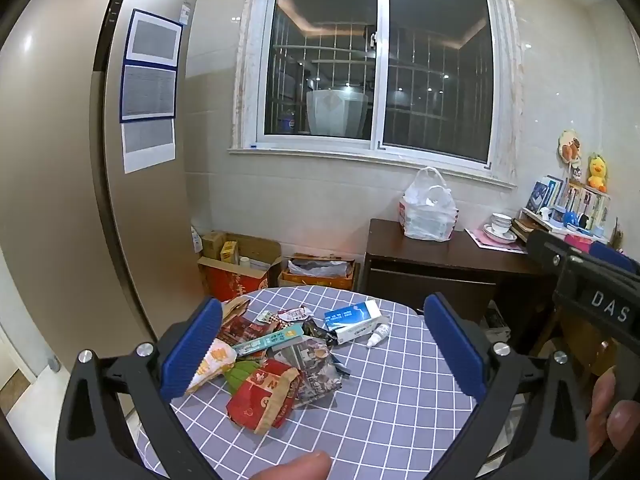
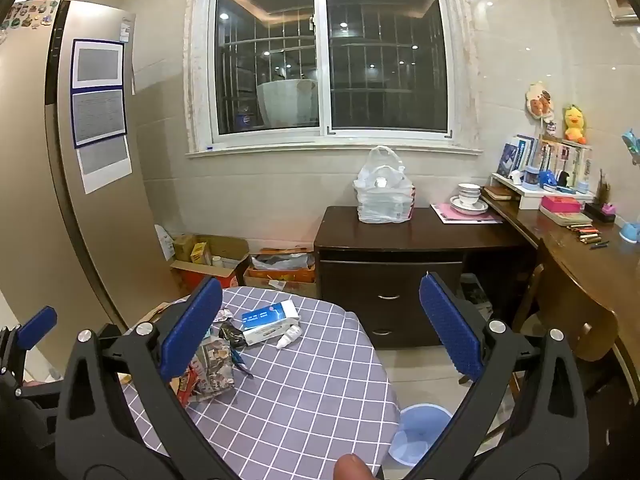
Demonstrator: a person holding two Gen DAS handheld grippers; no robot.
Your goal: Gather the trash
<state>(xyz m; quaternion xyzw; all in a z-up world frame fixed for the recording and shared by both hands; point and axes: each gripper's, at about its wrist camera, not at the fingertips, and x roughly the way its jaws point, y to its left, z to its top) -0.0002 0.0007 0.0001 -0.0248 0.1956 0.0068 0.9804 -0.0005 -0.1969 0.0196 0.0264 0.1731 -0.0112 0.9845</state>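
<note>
So both grippers hang over the near edge of a round table (image 1: 384, 400) with a purple checked cloth, and both are spread wide with nothing in them: the left gripper (image 1: 324, 344) frames the trash pile (image 1: 276, 364), the right gripper (image 2: 320, 328) frames mostly bare cloth. The near and right half of the tabletop is open; the junk sits on the far-left part. Past the table's right edge there's floor, and a light blue bin (image 2: 420, 428) sits down there just beside the rim, looks empty as far as I can see, though a gripper arm cuts off part of it. The pile is crumpled wrappers, a red and tan paper bag (image 1: 264, 400), a long teal box (image 1: 268, 338), and off to its right a blue and white carton (image 1: 352, 318) with a small white dropper bottle (image 1: 378, 335) just beside it. From the right wrist view the left blue finger hides most of the pile, so only the carton, bottle and a couple of wrappers show. Fridge (image 1: 60, 200) hugs the left side, dark cabinet (image 2: 400, 264) stands behind the table with a tied plastic bag (image 2: 384, 196) on top, contents too blurry to tell. Open cardboard boxes (image 1: 240, 268) on the floor under the window hold smaller boxes and crumpled stuff. Fingertips poke in at the bottom of both views.
</note>
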